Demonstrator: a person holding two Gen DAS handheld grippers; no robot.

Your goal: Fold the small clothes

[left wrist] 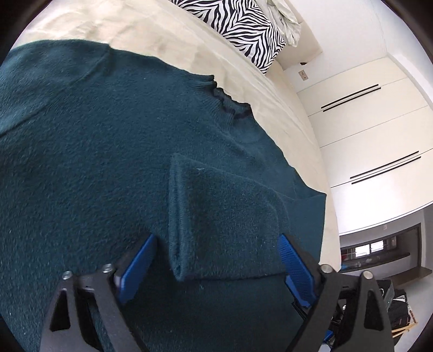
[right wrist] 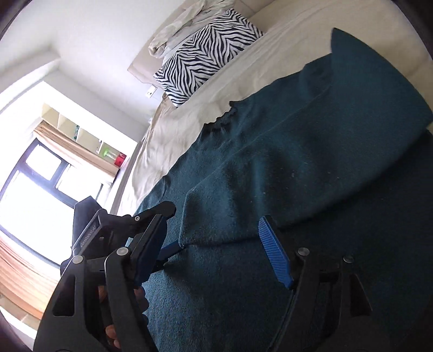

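A dark teal knit sweater lies spread on a cream bed. One sleeve is folded across its body, cuff end pointing toward me. My left gripper is open, its blue pads on either side of the folded sleeve, close above it. In the right wrist view the sweater fills the frame, and a folded sleeve lies between my fingers. My right gripper is open over that sleeve's cuff. The left gripper shows there too, open, its blue pad touching the cuff corner.
The cream bedsheet extends beyond the sweater. A zebra-print pillow and a crumpled pale cloth lie at the bed's head. White wardrobe doors stand beside the bed. A bright window and shelves show on the other side.
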